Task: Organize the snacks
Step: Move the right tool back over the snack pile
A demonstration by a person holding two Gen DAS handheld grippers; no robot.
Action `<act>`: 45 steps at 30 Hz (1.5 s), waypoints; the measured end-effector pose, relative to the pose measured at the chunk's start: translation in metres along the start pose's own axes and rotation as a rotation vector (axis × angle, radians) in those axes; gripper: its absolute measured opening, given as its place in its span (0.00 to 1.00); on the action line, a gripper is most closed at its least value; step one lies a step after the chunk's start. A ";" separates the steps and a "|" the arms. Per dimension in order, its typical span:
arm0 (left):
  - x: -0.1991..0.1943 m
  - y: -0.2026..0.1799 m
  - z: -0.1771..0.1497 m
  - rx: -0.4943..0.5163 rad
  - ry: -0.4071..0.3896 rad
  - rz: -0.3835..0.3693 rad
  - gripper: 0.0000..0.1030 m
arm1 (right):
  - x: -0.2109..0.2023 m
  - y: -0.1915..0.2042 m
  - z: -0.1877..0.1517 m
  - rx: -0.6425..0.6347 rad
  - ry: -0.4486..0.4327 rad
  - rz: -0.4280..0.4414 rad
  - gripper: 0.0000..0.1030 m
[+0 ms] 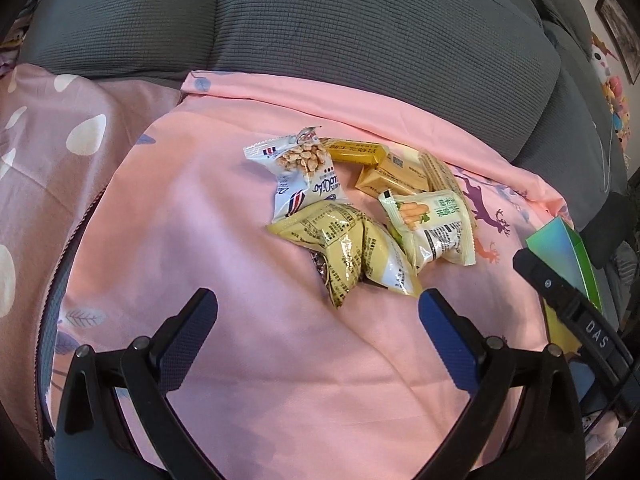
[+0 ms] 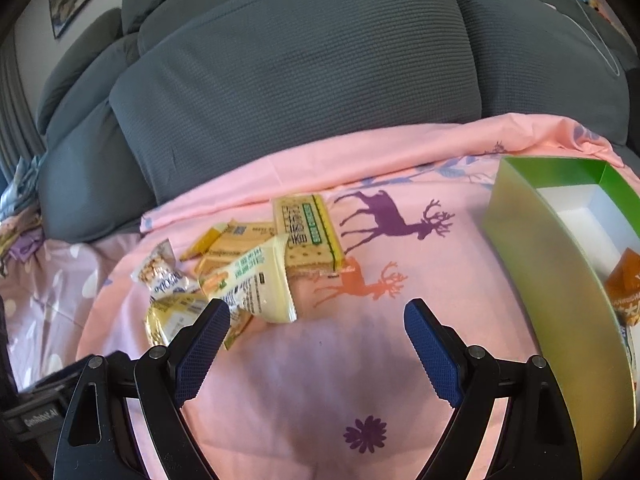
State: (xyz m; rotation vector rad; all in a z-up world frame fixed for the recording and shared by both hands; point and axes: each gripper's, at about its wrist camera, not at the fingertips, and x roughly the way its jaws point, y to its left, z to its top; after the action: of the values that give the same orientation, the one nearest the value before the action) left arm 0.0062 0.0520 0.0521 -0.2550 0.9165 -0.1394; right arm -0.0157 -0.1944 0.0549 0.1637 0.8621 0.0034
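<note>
Several snack packets lie in a heap on a pink sheet (image 1: 224, 216). A white peanut packet (image 1: 300, 172) sits at the far left, yellow crinkled packets (image 1: 348, 256) lie nearest, a pale green packet (image 1: 436, 224) to the right, and orange-yellow bars (image 1: 384, 168) behind. My left gripper (image 1: 318, 312) is open, just short of the yellow packets, holding nothing. My right gripper (image 2: 318, 316) is open over bare sheet, its left finger beside the pale green packet (image 2: 256, 284). A cracker packet (image 2: 308, 232) lies further back. A green box (image 2: 560, 264) at right holds an orange packet (image 2: 626, 284).
Grey sofa cushions (image 2: 304, 76) rise behind the sheet. The right gripper's black body (image 1: 576, 312) shows at the right edge of the left wrist view, in front of the green box (image 1: 568, 248). A lilac patterned cloth (image 1: 48, 168) lies left. Deer prints (image 2: 392, 220) mark the sheet.
</note>
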 end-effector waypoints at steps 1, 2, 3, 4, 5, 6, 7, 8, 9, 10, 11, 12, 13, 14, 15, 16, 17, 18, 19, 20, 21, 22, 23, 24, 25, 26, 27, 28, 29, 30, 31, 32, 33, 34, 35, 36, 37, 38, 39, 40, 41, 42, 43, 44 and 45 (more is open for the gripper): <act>0.000 0.000 0.000 0.000 -0.003 0.004 0.98 | 0.001 0.001 0.000 -0.004 0.005 0.007 0.86; 0.000 0.000 0.001 0.000 -0.006 0.007 0.98 | 0.001 0.002 -0.001 -0.004 0.007 0.011 0.86; -0.001 0.001 0.001 -0.002 -0.009 0.011 0.98 | 0.001 0.003 -0.002 -0.007 0.010 0.016 0.86; -0.001 0.002 0.001 -0.005 -0.011 0.013 0.98 | 0.001 0.005 -0.002 -0.012 0.014 0.020 0.86; 0.000 0.002 0.000 -0.008 -0.011 0.015 0.98 | 0.001 0.005 -0.003 -0.015 0.017 0.018 0.86; 0.000 0.003 0.000 -0.009 -0.010 0.016 0.98 | 0.001 0.006 -0.004 -0.018 0.020 0.012 0.86; 0.001 0.003 0.000 -0.009 -0.009 0.019 0.98 | 0.001 0.006 -0.004 -0.021 0.026 0.002 0.86; 0.001 0.002 0.000 -0.007 -0.008 0.025 0.98 | 0.001 0.006 -0.005 -0.020 0.027 -0.001 0.86; 0.002 0.002 0.000 -0.003 -0.010 0.035 0.98 | 0.001 0.005 -0.005 -0.018 0.027 -0.002 0.86; 0.002 0.001 -0.001 0.002 -0.013 0.044 0.98 | 0.000 0.005 -0.005 -0.016 0.027 0.001 0.86; 0.002 0.001 -0.001 0.006 -0.016 0.050 0.98 | 0.000 0.005 -0.005 -0.015 0.028 0.002 0.86; 0.002 0.001 -0.001 0.009 -0.016 0.051 0.98 | 0.000 0.005 -0.005 -0.016 0.029 0.004 0.86; 0.002 0.001 -0.002 0.010 -0.014 0.049 0.98 | -0.001 0.005 -0.005 -0.017 0.028 0.004 0.86; 0.003 0.001 -0.002 0.008 -0.012 0.047 0.98 | -0.001 0.005 -0.005 -0.017 0.026 0.002 0.86; 0.004 0.001 -0.002 0.007 -0.010 0.047 0.98 | -0.002 0.005 -0.005 -0.018 0.026 0.001 0.86; 0.005 0.001 -0.002 0.006 -0.007 0.049 0.98 | -0.002 0.005 -0.006 -0.018 0.025 0.001 0.86; 0.005 0.001 -0.002 0.006 -0.005 0.053 0.98 | -0.002 0.005 -0.006 -0.017 0.025 0.002 0.86; 0.005 0.001 -0.002 0.007 -0.005 0.059 0.98 | -0.003 0.005 -0.006 -0.014 0.024 0.004 0.86; 0.005 0.001 -0.002 0.008 -0.006 0.064 0.98 | -0.002 0.005 -0.006 -0.011 0.024 0.007 0.86; 0.005 0.000 -0.002 0.010 -0.008 0.067 0.98 | -0.002 0.005 -0.006 -0.008 0.025 0.009 0.86; 0.005 0.000 -0.002 0.014 -0.011 0.069 0.98 | -0.002 0.004 -0.006 -0.008 0.029 0.010 0.86; 0.004 -0.001 -0.003 0.016 -0.014 0.070 0.98 | -0.001 0.004 -0.006 -0.007 0.031 0.010 0.86; 0.004 -0.001 -0.003 0.016 -0.016 0.069 0.98 | 0.000 0.004 -0.006 -0.005 0.031 0.010 0.86; 0.004 -0.001 -0.003 0.015 -0.014 0.066 0.98 | 0.000 0.004 -0.006 -0.002 0.030 0.011 0.86; 0.004 -0.001 -0.003 0.015 -0.013 0.064 0.98 | 0.000 0.003 -0.006 0.000 0.031 0.013 0.86; 0.005 -0.001 -0.003 0.014 -0.010 0.063 0.98 | 0.001 0.003 -0.006 0.003 0.034 0.015 0.86; 0.005 0.000 -0.003 0.012 -0.008 0.063 0.98 | 0.001 0.003 -0.006 0.004 0.037 0.016 0.86; 0.005 0.000 -0.003 0.011 -0.007 0.063 0.98 | 0.002 0.003 -0.006 0.006 0.040 0.017 0.86; 0.005 0.000 -0.004 0.010 -0.007 0.063 0.98 | 0.002 0.003 -0.006 0.008 0.042 0.018 0.86; 0.005 0.000 -0.004 0.009 -0.007 0.064 0.98 | 0.002 0.002 -0.006 0.011 0.043 0.018 0.86; 0.004 0.001 -0.004 0.008 -0.009 0.063 0.98 | 0.002 0.002 -0.006 0.014 0.043 0.021 0.86; 0.004 0.001 -0.004 0.006 -0.010 0.063 0.98 | 0.002 0.002 -0.006 0.016 0.044 0.023 0.86; 0.004 0.001 -0.004 0.002 -0.012 0.063 0.98 | 0.003 0.002 -0.006 0.016 0.046 0.027 0.86; 0.003 0.001 -0.004 0.002 -0.013 0.064 0.98 | 0.003 0.002 -0.006 0.018 0.050 0.031 0.86; 0.003 0.000 -0.004 0.002 -0.014 0.064 0.98 | 0.003 0.002 -0.006 0.022 0.052 0.033 0.86; 0.003 0.000 -0.004 0.006 -0.015 0.063 0.98 | 0.004 0.002 -0.006 0.027 0.056 0.035 0.86; 0.003 -0.001 -0.004 0.008 -0.016 0.062 0.98 | 0.004 0.002 -0.006 0.029 0.059 0.039 0.86; 0.003 -0.001 -0.005 0.010 -0.016 0.062 0.98 | 0.004 0.003 -0.006 0.030 0.061 0.042 0.86; 0.003 -0.001 -0.005 0.013 -0.017 0.062 0.98 | 0.004 0.003 -0.006 0.029 0.062 0.043 0.86; 0.003 -0.001 -0.005 0.014 -0.017 0.063 0.98 | 0.004 0.004 -0.006 0.029 0.061 0.043 0.86; 0.003 -0.002 -0.005 0.016 -0.018 0.065 0.98 | 0.003 0.004 -0.007 0.031 0.060 0.042 0.86; 0.003 -0.002 -0.005 0.018 -0.022 0.068 0.98 | 0.003 0.005 -0.007 0.036 0.060 0.041 0.86; 0.003 -0.003 -0.005 0.023 -0.027 0.073 0.98 | 0.003 0.005 -0.008 0.040 0.062 0.042 0.86; 0.004 -0.003 -0.004 0.030 -0.031 0.081 0.98 | 0.003 0.006 -0.008 0.043 0.067 0.046 0.86; 0.004 -0.004 -0.005 0.039 -0.032 0.094 0.97 | 0.004 0.007 -0.009 0.042 0.073 0.052 0.86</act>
State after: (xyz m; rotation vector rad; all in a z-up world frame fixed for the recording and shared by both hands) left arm 0.0048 0.0466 0.0476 -0.1775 0.8912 -0.0657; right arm -0.0189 -0.1862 0.0472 0.2268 0.9306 0.0402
